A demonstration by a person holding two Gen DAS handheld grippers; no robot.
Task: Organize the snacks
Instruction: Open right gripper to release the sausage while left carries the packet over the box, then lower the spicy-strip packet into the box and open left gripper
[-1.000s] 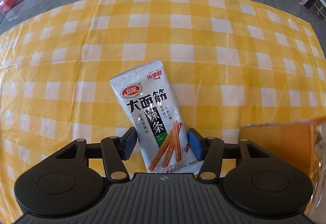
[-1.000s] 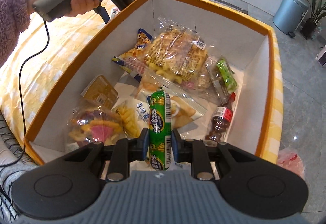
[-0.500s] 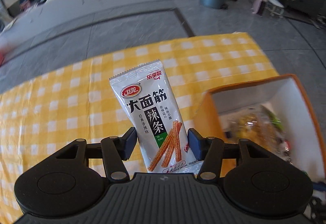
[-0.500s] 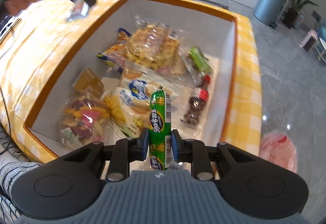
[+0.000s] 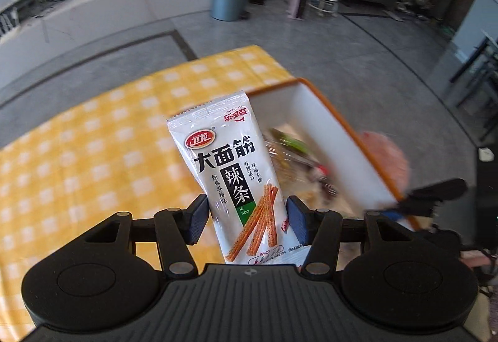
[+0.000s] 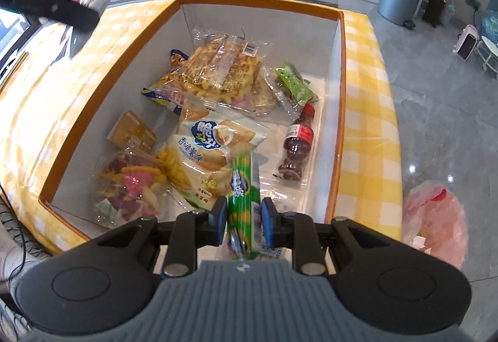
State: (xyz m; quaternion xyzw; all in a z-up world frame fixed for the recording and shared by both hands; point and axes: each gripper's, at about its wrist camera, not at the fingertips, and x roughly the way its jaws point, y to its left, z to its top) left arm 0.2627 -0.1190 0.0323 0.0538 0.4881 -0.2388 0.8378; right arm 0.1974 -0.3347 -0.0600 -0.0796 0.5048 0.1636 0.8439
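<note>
The right gripper [image 6: 241, 214] grasps a green sausage [image 6: 243, 202] above the box [image 6: 339, 99], and the left gripper [image 5: 246, 216] is clenched on a white packet [image 5: 233, 174] beside it. Best to release the sausage toward six o'clock, beside the cola bottle [image 6: 295, 149], then carry the packet over the rim.

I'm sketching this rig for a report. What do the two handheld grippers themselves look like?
Both match. The left gripper and right gripper each have black linkage arms with silver pivot pins, two round black discs, a ribbed dark-grey body bearing a small round emblem, and blue pads on the fingertips. No sleeve is clearly visible.
</note>
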